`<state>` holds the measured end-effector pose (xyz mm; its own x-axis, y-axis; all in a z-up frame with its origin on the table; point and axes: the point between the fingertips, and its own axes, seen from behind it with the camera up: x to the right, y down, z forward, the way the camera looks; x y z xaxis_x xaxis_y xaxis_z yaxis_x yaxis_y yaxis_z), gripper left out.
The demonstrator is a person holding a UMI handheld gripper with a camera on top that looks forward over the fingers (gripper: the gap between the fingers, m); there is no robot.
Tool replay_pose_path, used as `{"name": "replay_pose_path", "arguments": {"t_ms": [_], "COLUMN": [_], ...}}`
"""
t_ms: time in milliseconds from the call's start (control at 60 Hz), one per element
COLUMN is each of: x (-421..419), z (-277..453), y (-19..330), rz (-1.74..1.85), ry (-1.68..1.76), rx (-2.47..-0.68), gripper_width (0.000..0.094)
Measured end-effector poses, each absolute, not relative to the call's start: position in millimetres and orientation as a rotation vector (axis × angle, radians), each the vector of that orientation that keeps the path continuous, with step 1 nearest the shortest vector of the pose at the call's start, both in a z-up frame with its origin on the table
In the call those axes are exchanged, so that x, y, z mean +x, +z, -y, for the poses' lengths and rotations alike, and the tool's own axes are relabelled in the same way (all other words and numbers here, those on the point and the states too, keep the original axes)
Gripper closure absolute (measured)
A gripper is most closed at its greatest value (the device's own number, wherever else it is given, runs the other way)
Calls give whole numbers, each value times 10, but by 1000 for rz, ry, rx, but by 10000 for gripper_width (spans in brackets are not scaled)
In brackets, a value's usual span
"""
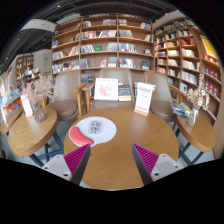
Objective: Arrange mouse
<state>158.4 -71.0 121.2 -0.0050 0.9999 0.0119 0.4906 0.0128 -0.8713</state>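
A grey mouse (95, 127) lies on a round white mat (103, 131) on the round wooden table (120, 150), ahead of my left finger. A red thing (79, 137) sticks out at the mat's near left rim; I cannot tell what it is. My gripper (112, 160) is open and empty above the table's near part. Its two magenta pads (76, 159) stand wide apart with only bare wood between them. The mouse is well beyond the fingertips.
Upright sign cards (106, 89) (144, 97) and a book (125, 93) stand at the table's far side. A wooden chair (84, 97) is behind it. Another round table (30, 132) is at the left, one more (198, 130) at the right. Bookshelves (105, 45) line the walls.
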Motion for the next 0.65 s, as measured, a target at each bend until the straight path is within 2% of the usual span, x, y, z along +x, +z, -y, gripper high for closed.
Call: {"name": "replay_pose_path", "arguments": {"t_ms": [233,650], "x": [2562,2791], "z": [469,223], "y": [1095,1180], "rz": [1618,1607], "ry": [892,865], "rx": [-1575,-1518], "gripper_width": [82,85]}}
